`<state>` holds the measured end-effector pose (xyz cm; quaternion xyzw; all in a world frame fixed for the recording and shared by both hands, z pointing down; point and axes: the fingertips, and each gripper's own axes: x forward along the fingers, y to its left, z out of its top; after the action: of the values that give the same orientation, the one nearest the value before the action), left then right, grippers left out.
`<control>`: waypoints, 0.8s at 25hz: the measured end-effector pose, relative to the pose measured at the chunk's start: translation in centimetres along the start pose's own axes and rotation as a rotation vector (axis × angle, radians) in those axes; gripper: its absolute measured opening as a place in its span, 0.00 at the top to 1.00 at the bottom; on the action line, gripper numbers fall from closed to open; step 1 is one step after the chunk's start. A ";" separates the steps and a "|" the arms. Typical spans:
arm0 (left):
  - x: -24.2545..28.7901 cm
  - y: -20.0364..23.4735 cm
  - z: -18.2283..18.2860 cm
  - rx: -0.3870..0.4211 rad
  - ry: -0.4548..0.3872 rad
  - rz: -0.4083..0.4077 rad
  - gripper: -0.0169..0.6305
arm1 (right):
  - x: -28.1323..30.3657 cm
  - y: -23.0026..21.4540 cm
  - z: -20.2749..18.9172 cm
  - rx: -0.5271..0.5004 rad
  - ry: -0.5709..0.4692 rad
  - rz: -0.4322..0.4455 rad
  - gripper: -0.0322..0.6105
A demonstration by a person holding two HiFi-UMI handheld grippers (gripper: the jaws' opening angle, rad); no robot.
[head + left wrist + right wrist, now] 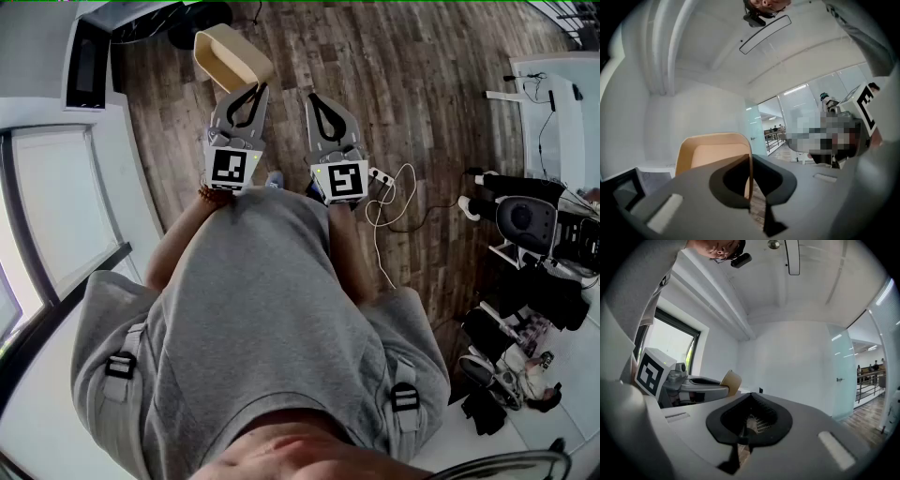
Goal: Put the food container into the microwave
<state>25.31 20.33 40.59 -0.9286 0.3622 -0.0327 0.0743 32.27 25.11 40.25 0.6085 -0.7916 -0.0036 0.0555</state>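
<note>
- The left gripper (253, 89) is clamped on one wall of the beige food container (228, 56), carried above the floor (422, 112).
- The right gripper (315, 97) is closed and empty.
- Remaining: reaching the microwave (87, 64) (apparently upper left) and loading it.

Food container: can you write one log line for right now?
left gripper: shut on food container rim | right gripper: shut, empty | food container: held above wood floor | stage: not placed yet
</note>
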 end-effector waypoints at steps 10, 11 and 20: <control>-0.2 4.3 -1.5 -0.026 0.035 0.070 0.96 | 3.6 2.0 0.8 0.015 -0.042 0.123 0.93; -0.3 4.7 -1.7 -0.029 0.037 0.077 0.96 | 4.0 2.2 0.9 0.012 -0.039 0.132 0.93; -1.0 11.2 -2.3 -0.064 0.052 0.162 0.96 | 9.6 4.5 1.4 -0.021 0.014 0.209 0.93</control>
<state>16.86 12.61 41.08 -0.8971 0.4386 -0.0389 0.0375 25.43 16.95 39.99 0.5222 -0.8502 -0.0017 0.0674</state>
